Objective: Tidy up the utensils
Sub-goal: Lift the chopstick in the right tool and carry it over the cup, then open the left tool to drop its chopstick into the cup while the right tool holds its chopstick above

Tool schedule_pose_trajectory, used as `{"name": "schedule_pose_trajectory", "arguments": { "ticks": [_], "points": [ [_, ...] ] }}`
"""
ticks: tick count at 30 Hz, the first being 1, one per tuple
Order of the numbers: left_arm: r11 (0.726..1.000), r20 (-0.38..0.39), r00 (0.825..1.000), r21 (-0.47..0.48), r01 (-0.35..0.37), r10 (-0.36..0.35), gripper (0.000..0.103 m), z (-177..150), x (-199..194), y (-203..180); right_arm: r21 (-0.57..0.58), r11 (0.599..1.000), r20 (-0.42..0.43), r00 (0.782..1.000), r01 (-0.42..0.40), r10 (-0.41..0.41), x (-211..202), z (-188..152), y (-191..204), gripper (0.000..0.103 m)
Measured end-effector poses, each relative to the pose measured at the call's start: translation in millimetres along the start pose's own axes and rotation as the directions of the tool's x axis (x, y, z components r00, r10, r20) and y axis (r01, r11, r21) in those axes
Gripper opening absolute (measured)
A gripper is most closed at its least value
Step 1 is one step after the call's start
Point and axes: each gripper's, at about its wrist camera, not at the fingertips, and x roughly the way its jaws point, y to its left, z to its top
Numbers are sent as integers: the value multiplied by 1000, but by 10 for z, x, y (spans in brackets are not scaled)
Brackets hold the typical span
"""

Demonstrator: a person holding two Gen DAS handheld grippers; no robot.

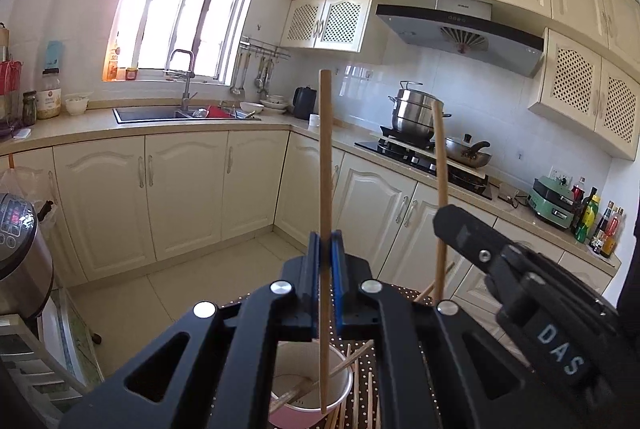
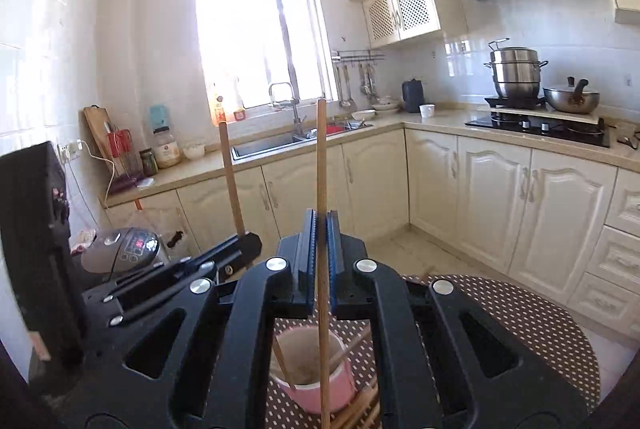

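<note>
My left gripper is shut on a wooden chopstick held upright; its lower end hangs over a pink cup that holds other chopsticks. My right gripper is shut on another upright wooden chopstick above the same pink cup. The right gripper shows at the right of the left wrist view with its chopstick. The left gripper shows at the left of the right wrist view with its chopstick. Several loose chopsticks lie beside the cup.
The cup stands on a round table with a brown polka-dot cloth. A rice cooker sits at the left. Cream kitchen cabinets, a sink and a stove with pots line the far walls.
</note>
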Motion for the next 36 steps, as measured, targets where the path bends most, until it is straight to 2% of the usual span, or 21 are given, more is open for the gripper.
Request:
{"name": "schedule_pose_trajectory", "arguments": {
  "ticks": [4, 7, 11, 15, 22, 23, 25, 26, 36],
  "points": [
    [999, 23, 1000, -43, 0, 1, 6, 32, 36, 124, 22, 1000, 56, 998, -12, 11, 131, -2, 34, 5],
    [999, 34, 999, -43, -3, 4, 6, 15, 91, 144, 48, 998, 105, 994, -34, 29, 201, -4, 17, 5],
    [999, 6, 1000, -46, 15, -15, 6, -32, 190, 165, 72, 996, 122, 992, -50, 41, 312, -90, -51, 5],
    [1000, -17, 1000, -24, 3, -3, 6, -93, 276, 166, 82, 995, 105, 993, -63, 54, 389, -240, -105, 6],
    [999, -31, 999, -2, 32, -32, 7, -102, 270, 94, 75, 994, 72, 995, -77, 71, 372, -379, -142, 6],
    [1000, -32, 999, 0, 31, -31, 9, -109, 270, 90, 79, 994, 66, 995, -77, 72, 363, -392, -160, 6],
    [999, -32, 999, 4, 32, -31, 22, -118, 255, 75, 80, 994, 62, 996, -74, 69, 332, -417, -168, 6],
    [999, -32, 999, 4, 32, -32, 24, -118, 243, 73, 80, 994, 58, 996, -74, 69, 315, -428, -168, 6],
    [999, -52, 999, 30, 10, -9, 30, -128, 113, 80, 78, 993, 5, 996, -92, 92, 202, -513, -111, 6]
  ]
}}
